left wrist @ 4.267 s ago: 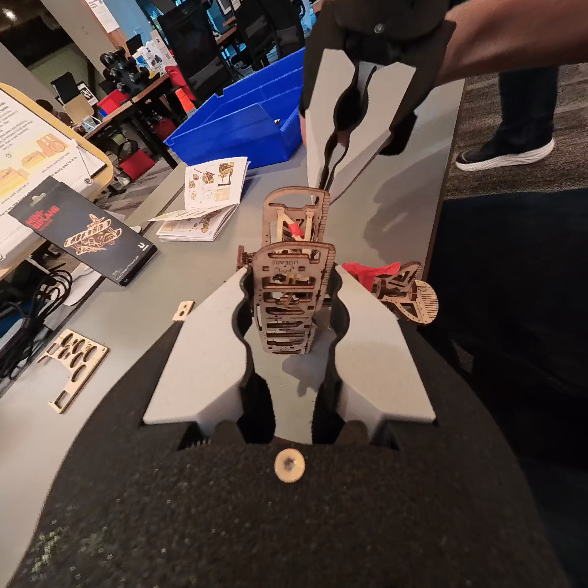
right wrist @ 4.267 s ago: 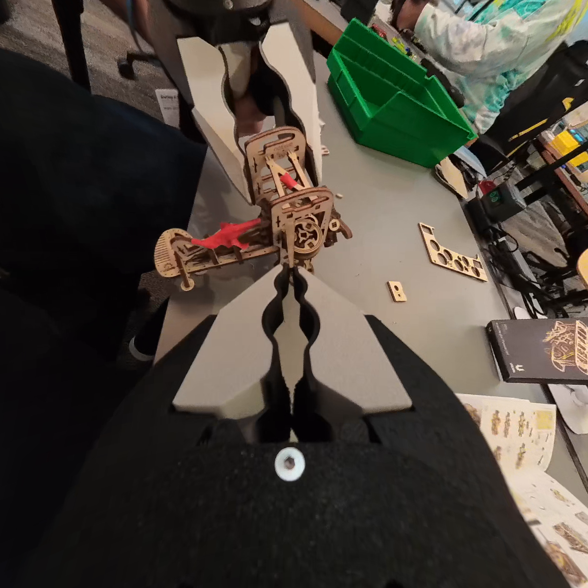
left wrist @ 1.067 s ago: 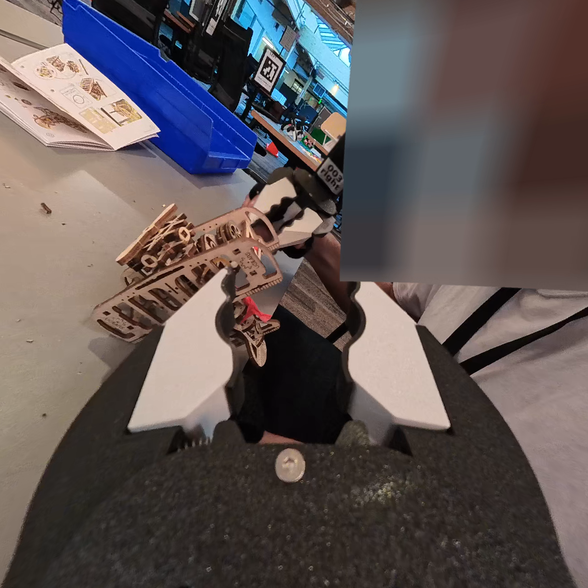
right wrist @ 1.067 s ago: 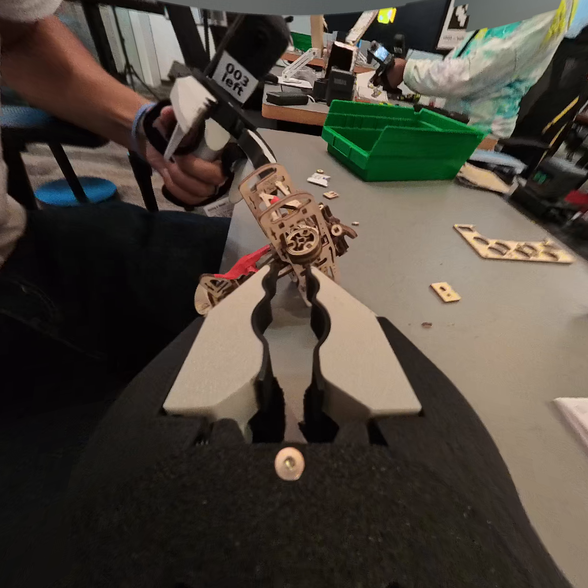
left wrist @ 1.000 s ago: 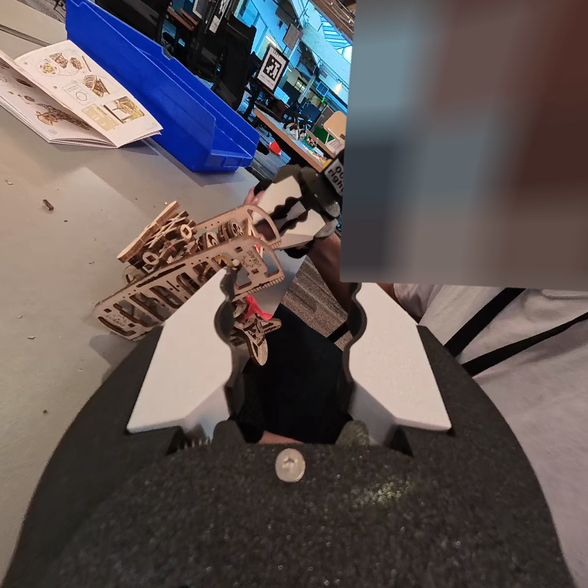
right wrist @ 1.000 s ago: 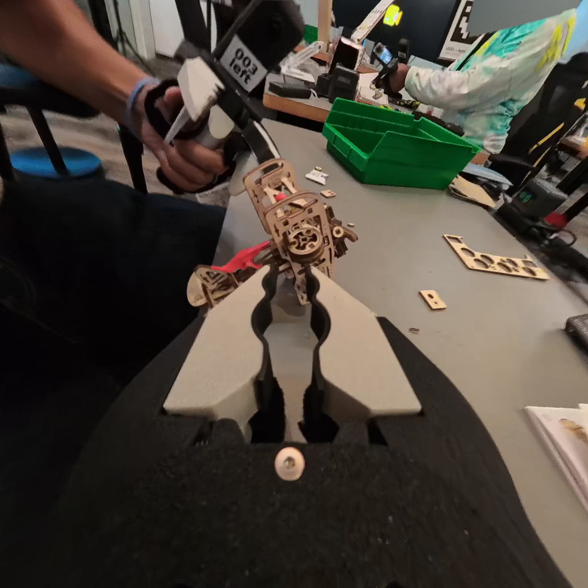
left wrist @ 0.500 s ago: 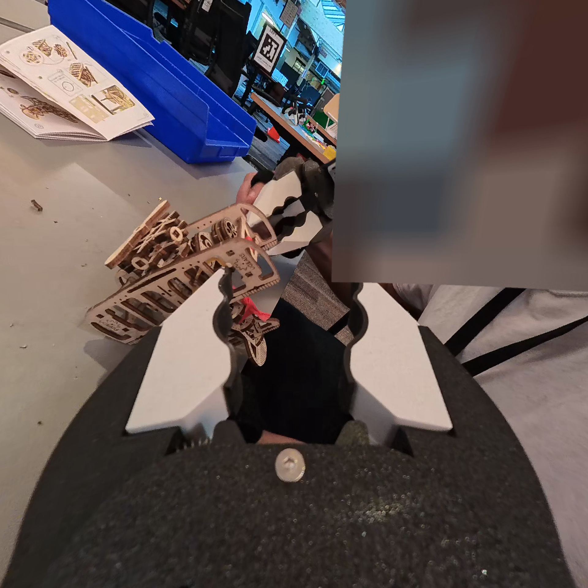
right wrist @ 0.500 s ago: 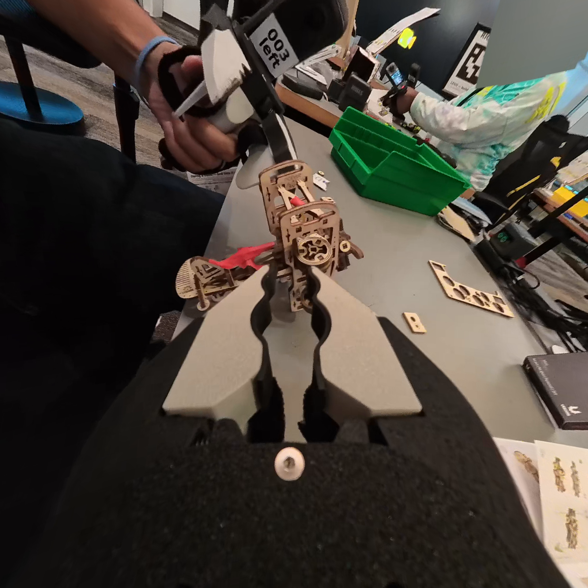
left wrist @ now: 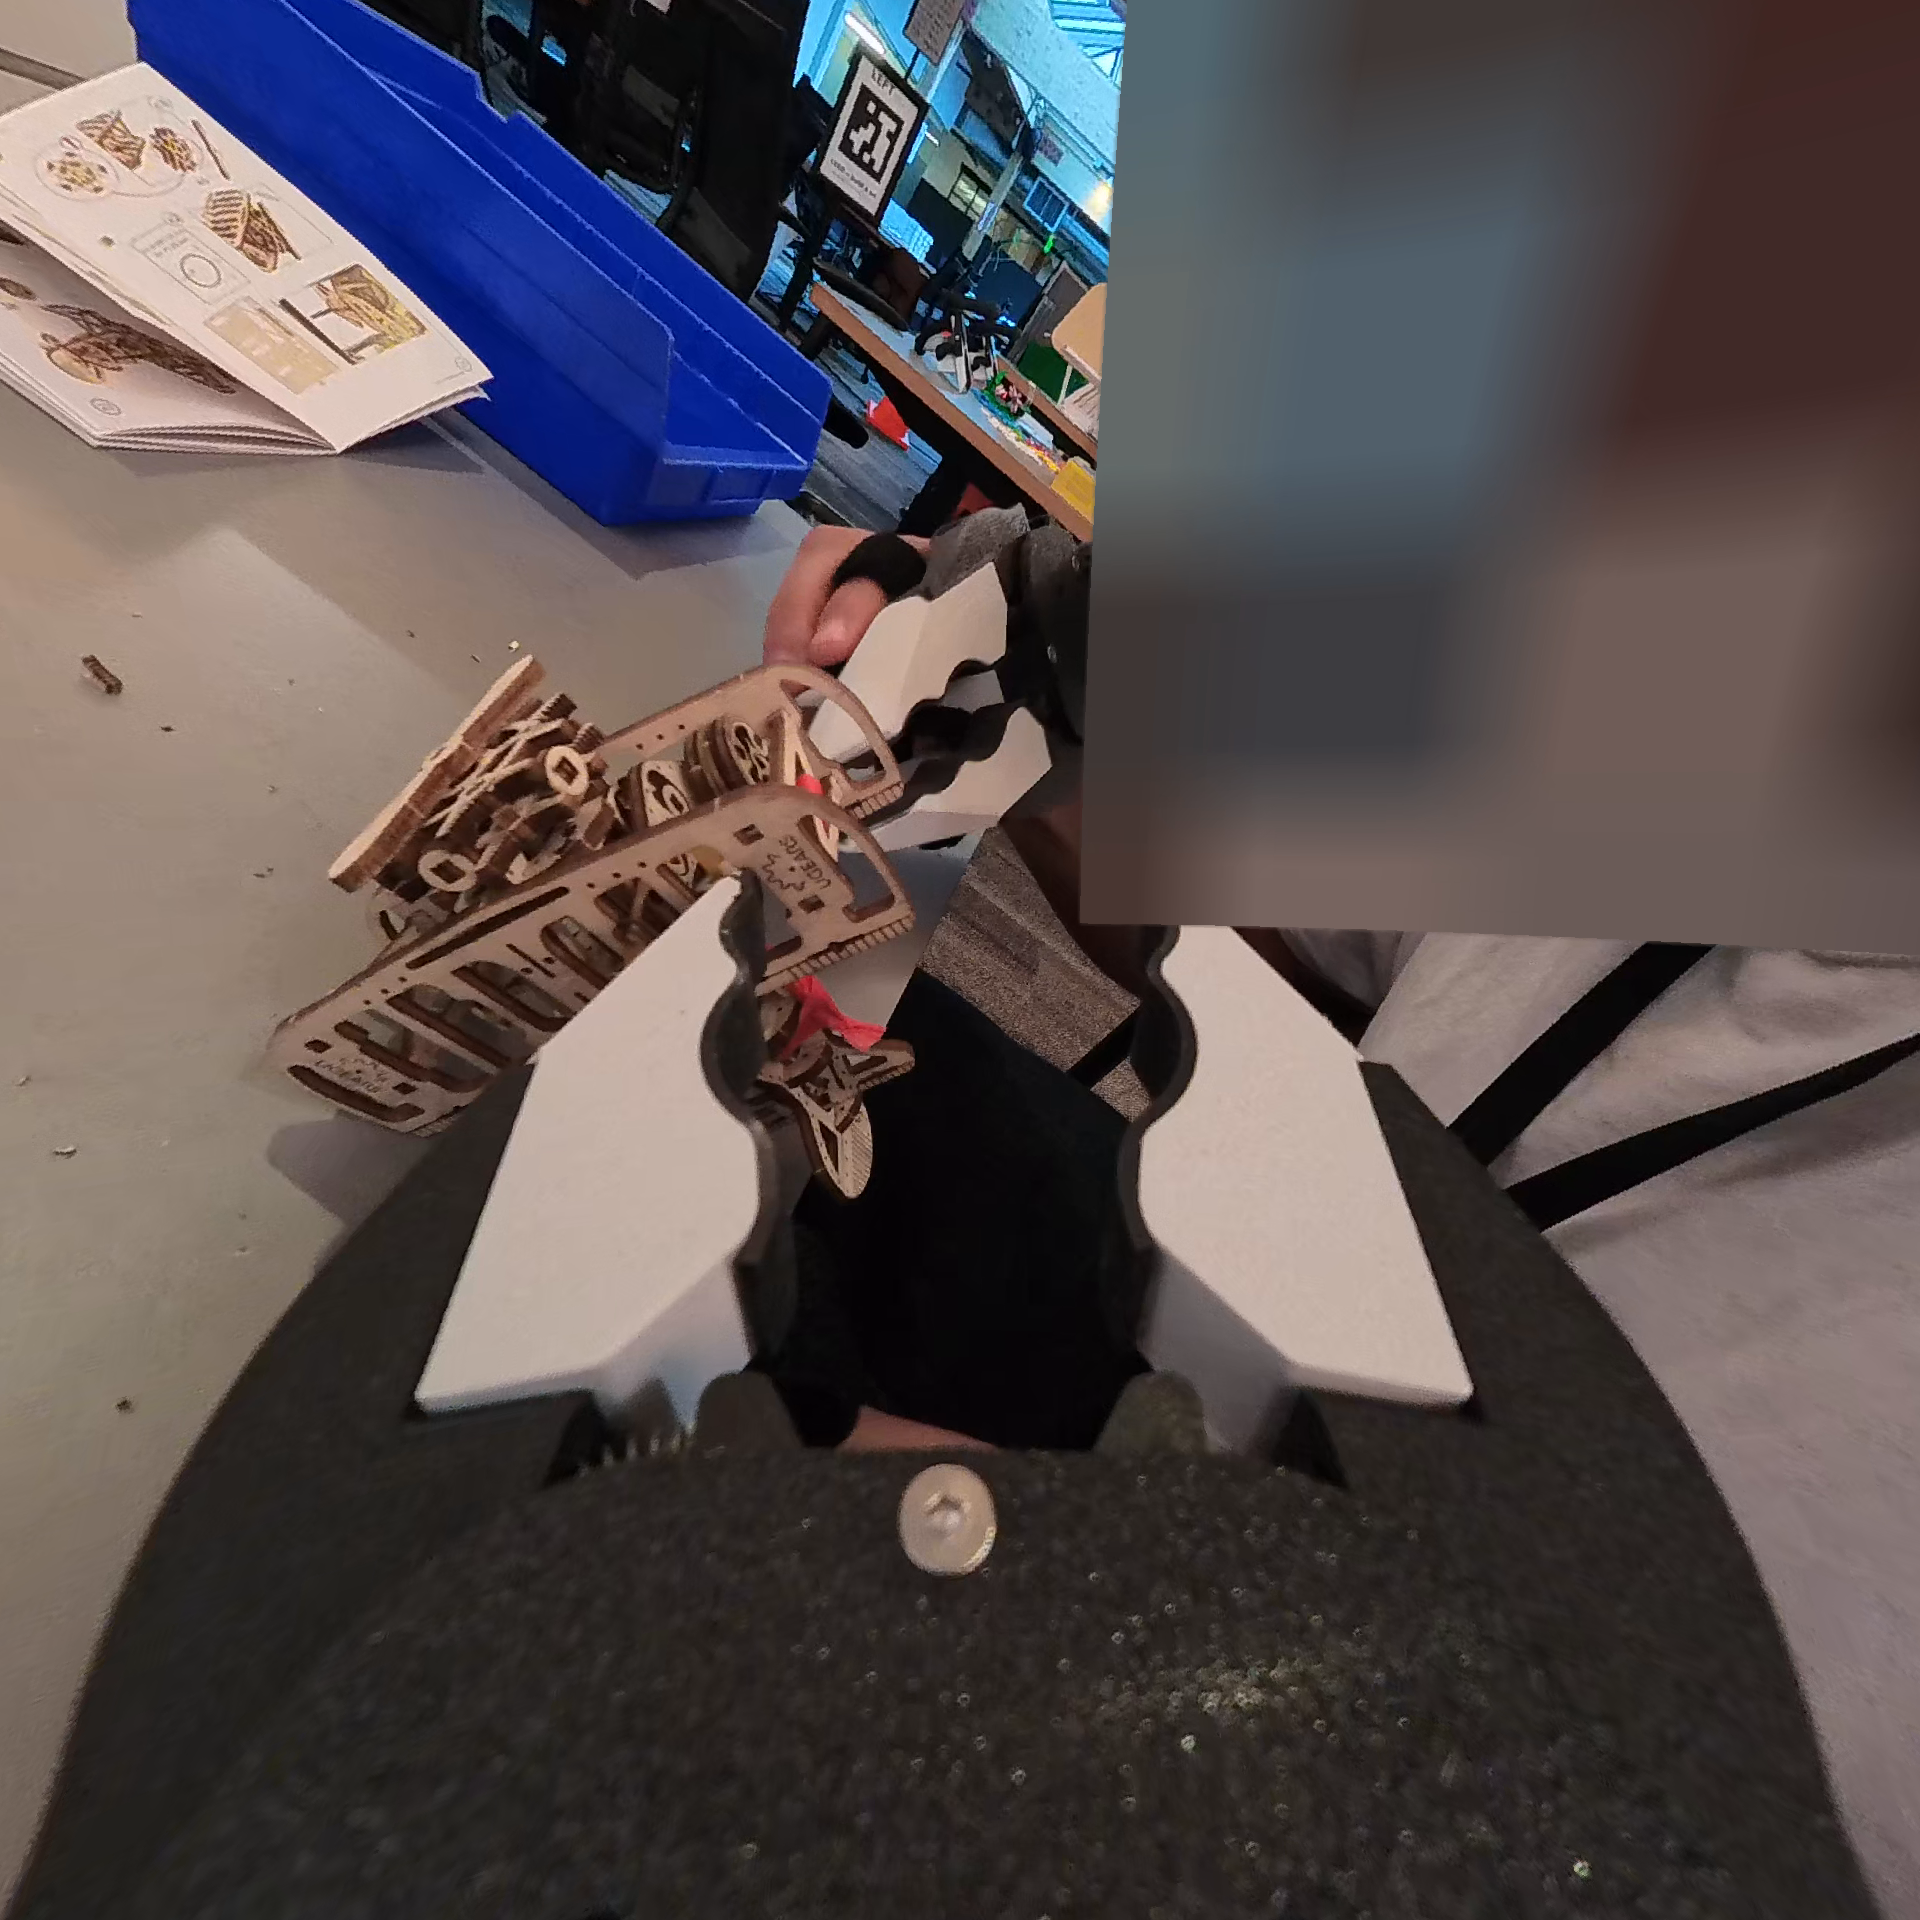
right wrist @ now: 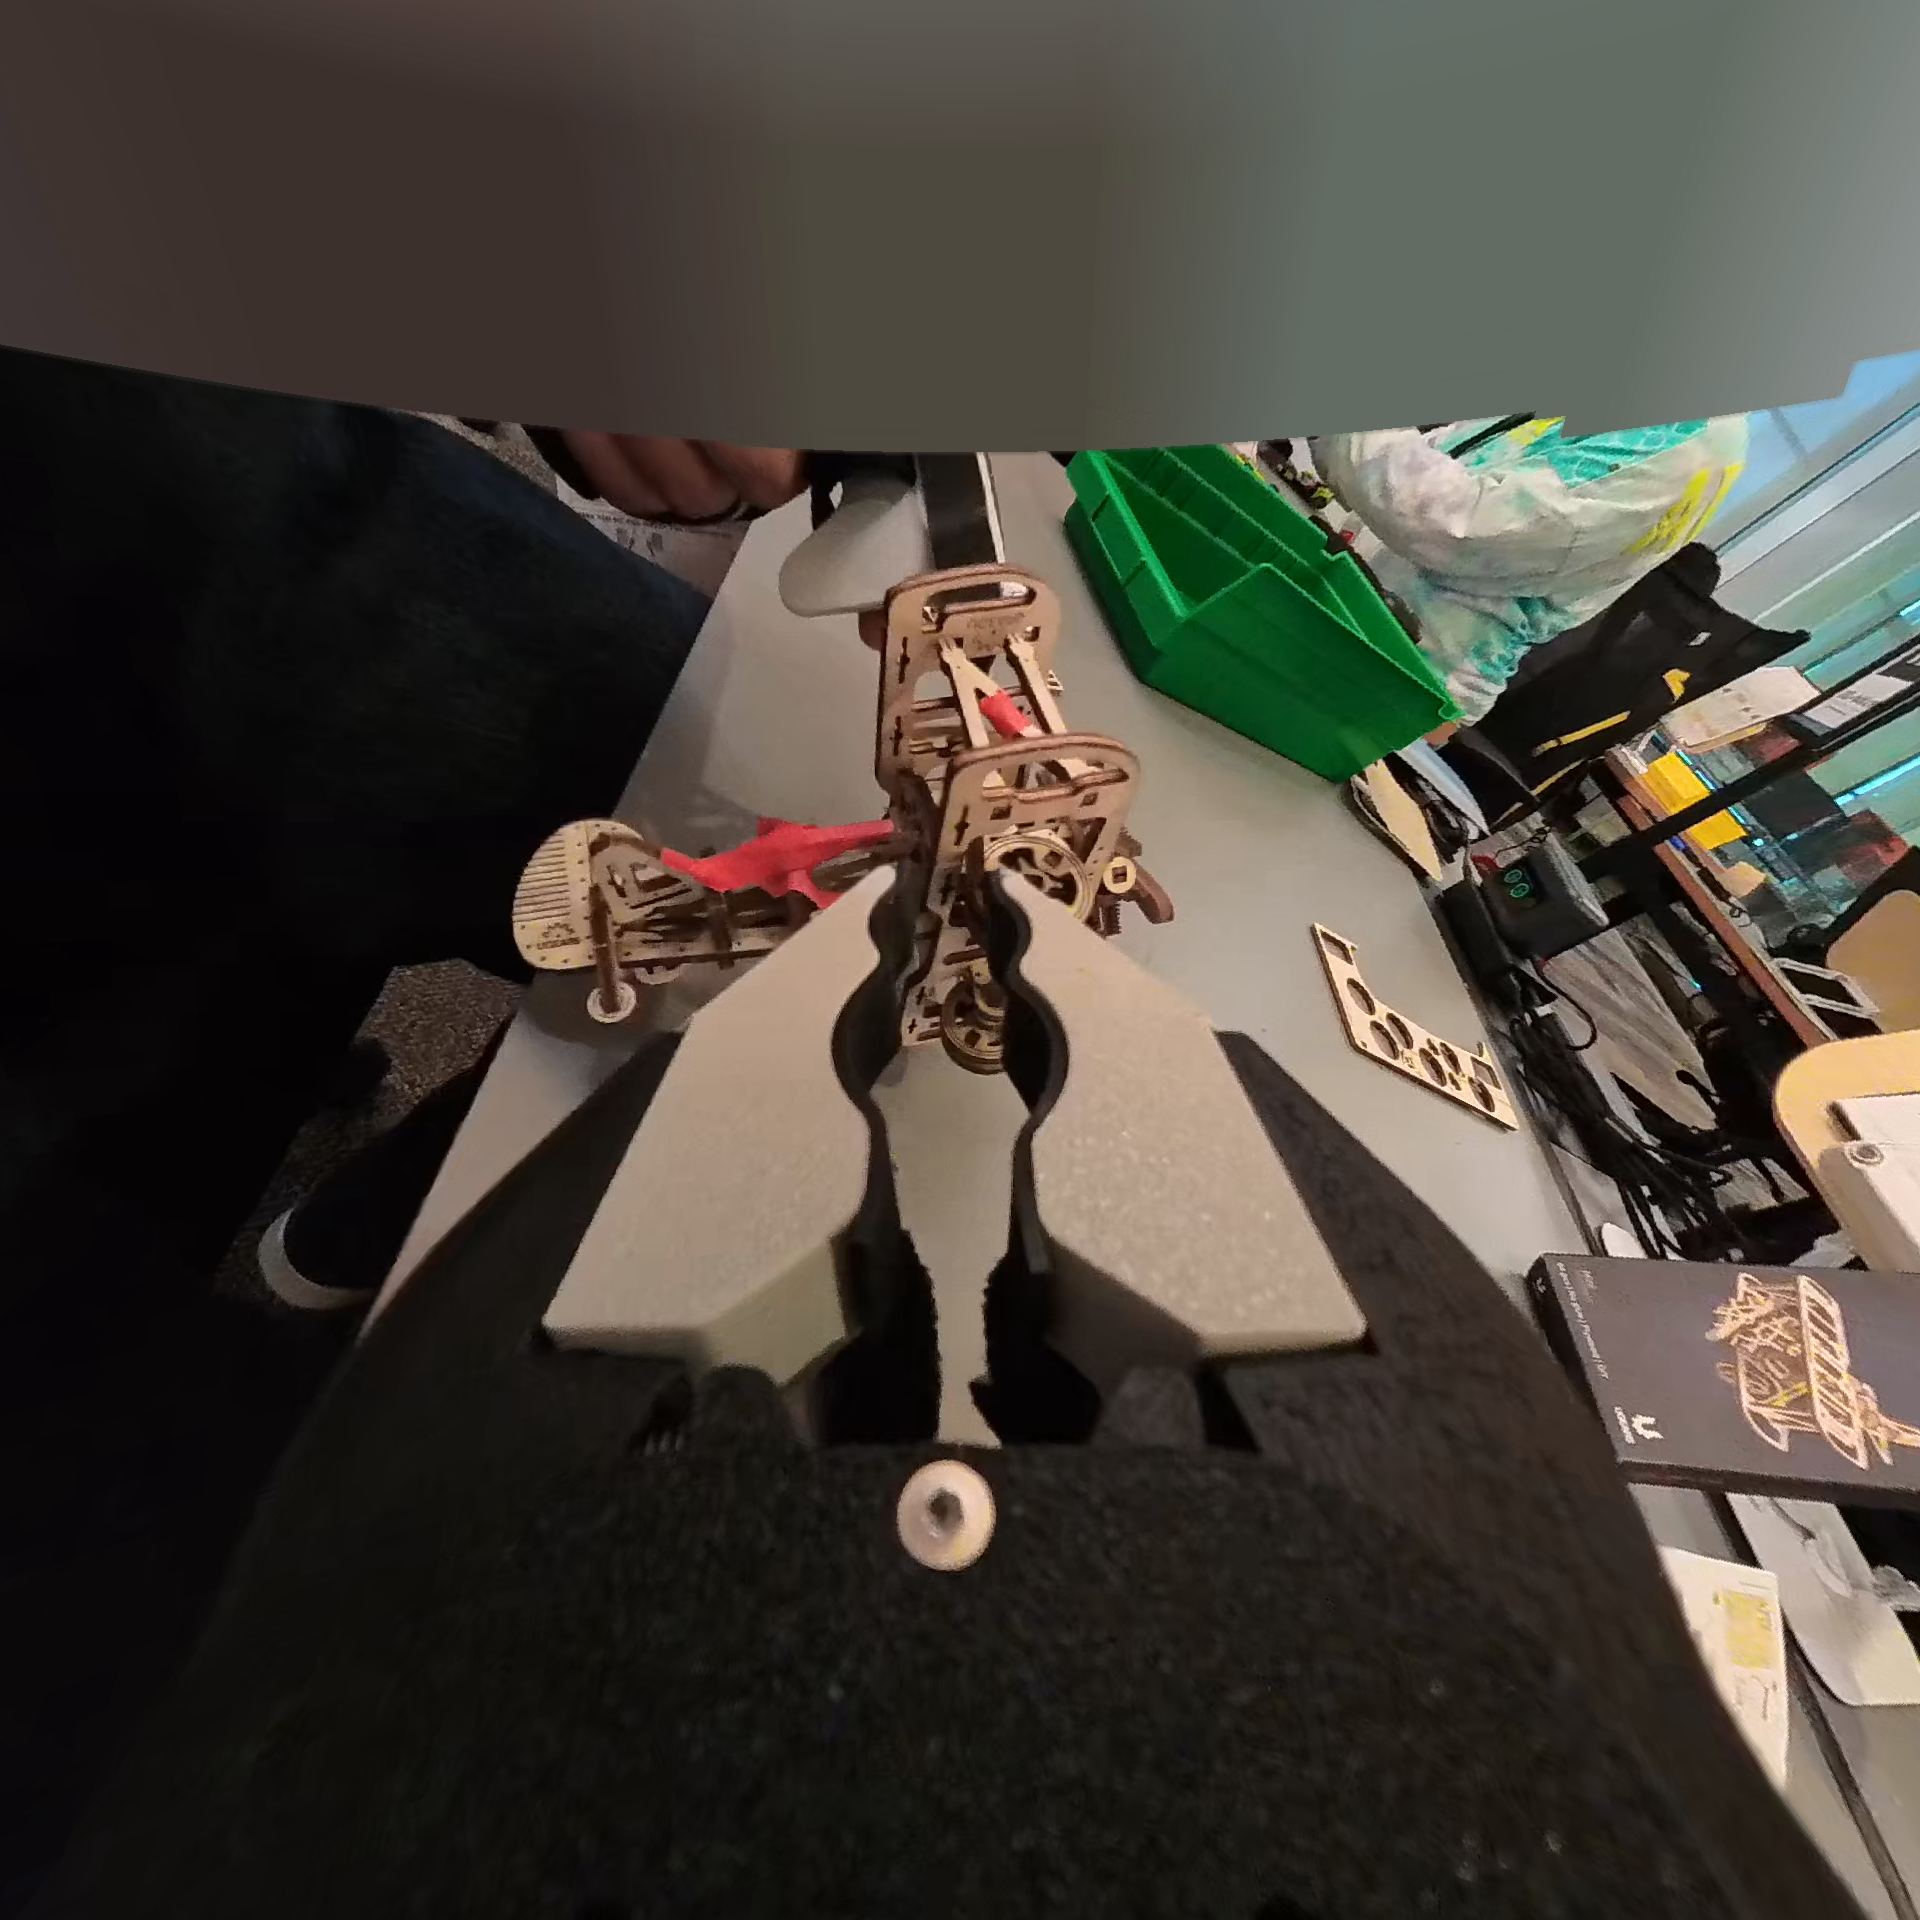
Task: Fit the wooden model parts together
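The wooden model (left wrist: 582,894) is a laser-cut frame with gears, tilted on the grey table (left wrist: 208,644) near its edge. It also shows in the right wrist view (right wrist: 997,790). A fan-shaped wooden part (right wrist: 592,914) hangs from its side over the table edge on a strip of red tape (right wrist: 790,852). My right gripper (right wrist: 945,894) is shut on the near frame plate. It shows far off in the left wrist view (left wrist: 935,717). My left gripper (left wrist: 951,935) is wide open and empty, its left finger (left wrist: 644,1091) in front of the model's frame.
A blue bin (left wrist: 520,260) and an open instruction booklet (left wrist: 208,281) lie at the back left. A green bin (right wrist: 1247,623), a punched wooden sheet (right wrist: 1413,1018) and a black box (right wrist: 1745,1371) lie on the right. A person (right wrist: 1507,551) sits beyond.
My right gripper has tipped to look down more steeply on the model, still gripping it. The left gripper stays open and has shifted only slightly beside the model.
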Tool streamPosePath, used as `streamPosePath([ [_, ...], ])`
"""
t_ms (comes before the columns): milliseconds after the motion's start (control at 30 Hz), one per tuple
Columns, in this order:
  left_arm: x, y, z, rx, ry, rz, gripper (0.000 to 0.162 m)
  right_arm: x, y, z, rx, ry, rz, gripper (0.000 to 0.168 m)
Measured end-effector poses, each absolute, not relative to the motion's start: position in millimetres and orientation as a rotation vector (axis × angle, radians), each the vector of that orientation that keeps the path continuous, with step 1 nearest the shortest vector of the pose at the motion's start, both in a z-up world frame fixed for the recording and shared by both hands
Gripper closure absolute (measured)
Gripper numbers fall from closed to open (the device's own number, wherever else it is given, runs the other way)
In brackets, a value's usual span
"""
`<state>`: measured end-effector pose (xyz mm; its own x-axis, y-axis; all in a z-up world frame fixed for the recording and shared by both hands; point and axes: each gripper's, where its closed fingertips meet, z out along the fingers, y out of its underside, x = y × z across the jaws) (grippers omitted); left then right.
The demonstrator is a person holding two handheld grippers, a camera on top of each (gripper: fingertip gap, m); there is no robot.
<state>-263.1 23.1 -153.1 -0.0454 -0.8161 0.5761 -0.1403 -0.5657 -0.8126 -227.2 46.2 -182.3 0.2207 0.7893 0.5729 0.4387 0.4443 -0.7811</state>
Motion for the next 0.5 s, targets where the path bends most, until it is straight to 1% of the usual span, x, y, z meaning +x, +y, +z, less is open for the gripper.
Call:
streamPosePath([
  [267, -264.0, 23.4, -154.1, -1.707, 1.021, -1.657, 0.095, -226.2, 50.4, -179.4, -1.153, -1.432, 0.293, 0.157],
  [500, -270.4, 27.2, -153.5, -1.714, 1.015, -1.607, 0.092, -229.4, 48.3, -178.1, -1.140, -1.448, 0.308, 0.157],
])
